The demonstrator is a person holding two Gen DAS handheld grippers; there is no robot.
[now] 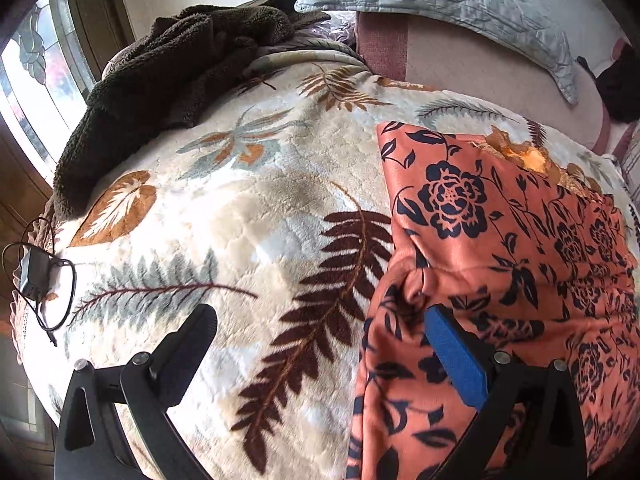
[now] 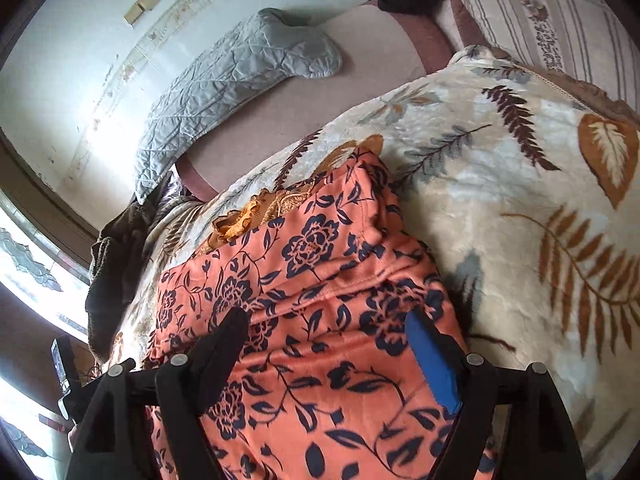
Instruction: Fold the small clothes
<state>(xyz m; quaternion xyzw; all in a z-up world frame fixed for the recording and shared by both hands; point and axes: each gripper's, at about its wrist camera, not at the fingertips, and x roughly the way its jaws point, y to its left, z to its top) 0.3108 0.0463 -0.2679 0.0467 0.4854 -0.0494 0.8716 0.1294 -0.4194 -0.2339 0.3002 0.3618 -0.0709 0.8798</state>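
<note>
An orange garment with dark navy flowers (image 1: 500,240) lies partly folded on a cream leaf-print blanket (image 1: 240,208). Its gold lace trim (image 1: 520,152) shows at the far edge. My left gripper (image 1: 320,320) is open above the garment's left edge, its blue-padded finger (image 1: 452,352) over the cloth and the other finger over the blanket. In the right wrist view the garment (image 2: 320,280) fills the middle, and my right gripper (image 2: 328,328) is open just above it, holding nothing.
A dark brown fleece (image 1: 160,80) lies at the blanket's far left. A grey quilted pillow (image 1: 460,4) rests on a pink sheet (image 1: 460,72). A black charger with cable (image 1: 34,276) sits at the left edge. A window (image 1: 36,80) is at the left.
</note>
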